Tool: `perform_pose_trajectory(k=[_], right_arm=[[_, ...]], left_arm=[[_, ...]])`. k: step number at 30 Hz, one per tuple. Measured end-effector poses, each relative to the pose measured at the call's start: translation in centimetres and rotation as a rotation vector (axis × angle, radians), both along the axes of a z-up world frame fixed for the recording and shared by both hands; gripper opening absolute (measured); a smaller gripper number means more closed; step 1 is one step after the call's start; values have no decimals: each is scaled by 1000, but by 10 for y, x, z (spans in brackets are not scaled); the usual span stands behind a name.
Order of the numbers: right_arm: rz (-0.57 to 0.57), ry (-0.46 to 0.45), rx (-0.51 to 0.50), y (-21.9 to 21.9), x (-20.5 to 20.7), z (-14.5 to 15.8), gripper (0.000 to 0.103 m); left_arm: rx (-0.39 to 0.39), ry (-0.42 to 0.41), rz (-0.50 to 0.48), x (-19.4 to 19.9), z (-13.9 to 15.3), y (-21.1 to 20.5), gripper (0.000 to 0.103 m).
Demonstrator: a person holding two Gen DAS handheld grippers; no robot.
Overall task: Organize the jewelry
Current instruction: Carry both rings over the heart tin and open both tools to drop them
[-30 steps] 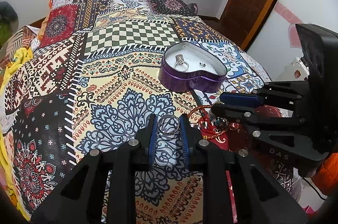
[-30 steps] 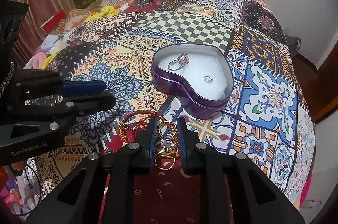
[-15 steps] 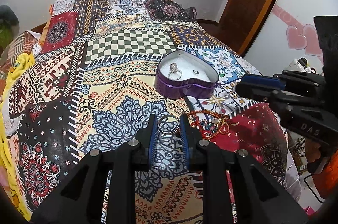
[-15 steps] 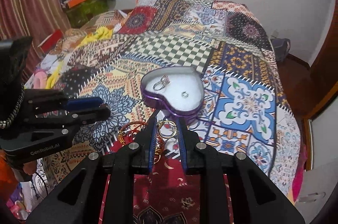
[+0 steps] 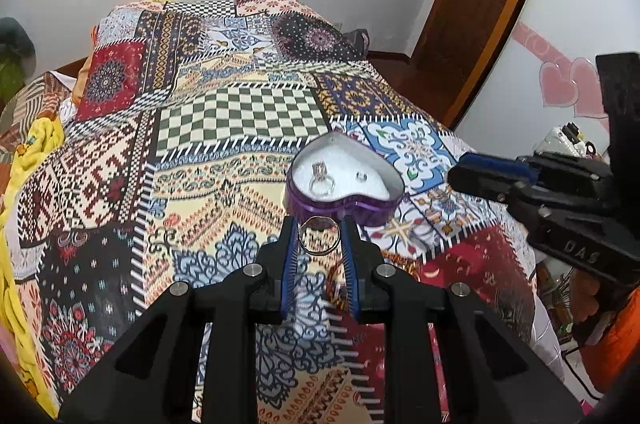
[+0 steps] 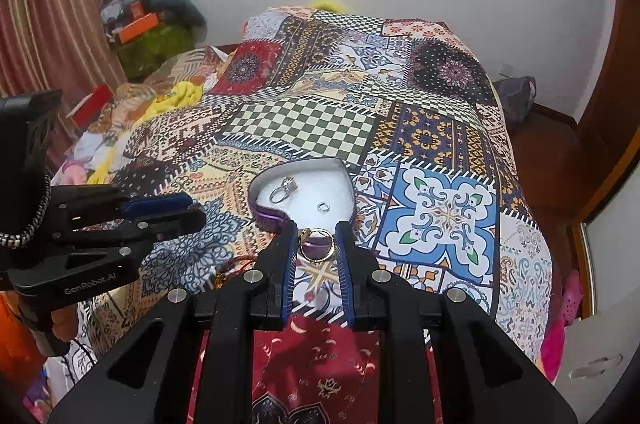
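A purple heart-shaped tin point(image 5: 308, 201) point(image 6: 264, 214) with a white lining sits on the patterned bedspread. It holds a stone ring point(image 5: 322, 179) point(image 6: 282, 189) and a small plain ring point(image 5: 361, 176) point(image 6: 322, 206). My left gripper point(image 5: 319, 236) is shut on a silver ring point(image 5: 319, 252), held in the air just short of the tin. My right gripper point(image 6: 316, 242) is shut on a gold ring point(image 6: 317, 258), held in the air near the tin's point. Each gripper shows in the other's view, the right point(image 5: 496, 179) and the left point(image 6: 160, 212).
A red-and-gold bangle point(image 6: 230, 266) point(image 5: 334, 284) lies on the bedspread point(image 5: 224, 111) below the grippers. The bed's right edge drops to a wooden floor point(image 6: 548, 159) by a door point(image 5: 472, 3). Clutter and a curtain point(image 6: 52, 3) stand to the left.
Both grippers have risen from the bedspread with their rings and moved toward the tin. The bangle and other pieces stay on the cloth below.
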State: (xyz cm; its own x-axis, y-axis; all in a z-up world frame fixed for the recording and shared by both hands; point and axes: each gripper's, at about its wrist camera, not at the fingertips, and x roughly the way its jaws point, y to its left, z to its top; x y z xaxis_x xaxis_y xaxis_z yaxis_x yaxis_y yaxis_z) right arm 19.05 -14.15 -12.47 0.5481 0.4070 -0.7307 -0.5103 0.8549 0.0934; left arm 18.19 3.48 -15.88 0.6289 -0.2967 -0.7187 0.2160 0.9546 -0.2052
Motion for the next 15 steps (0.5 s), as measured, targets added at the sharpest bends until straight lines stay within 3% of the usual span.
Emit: perform_pose_trajectory(k=[15], right_arm=[[4, 40, 12, 8, 27, -18, 17]], left_arm=[[-24, 5, -29, 36, -3, -6, 20]])
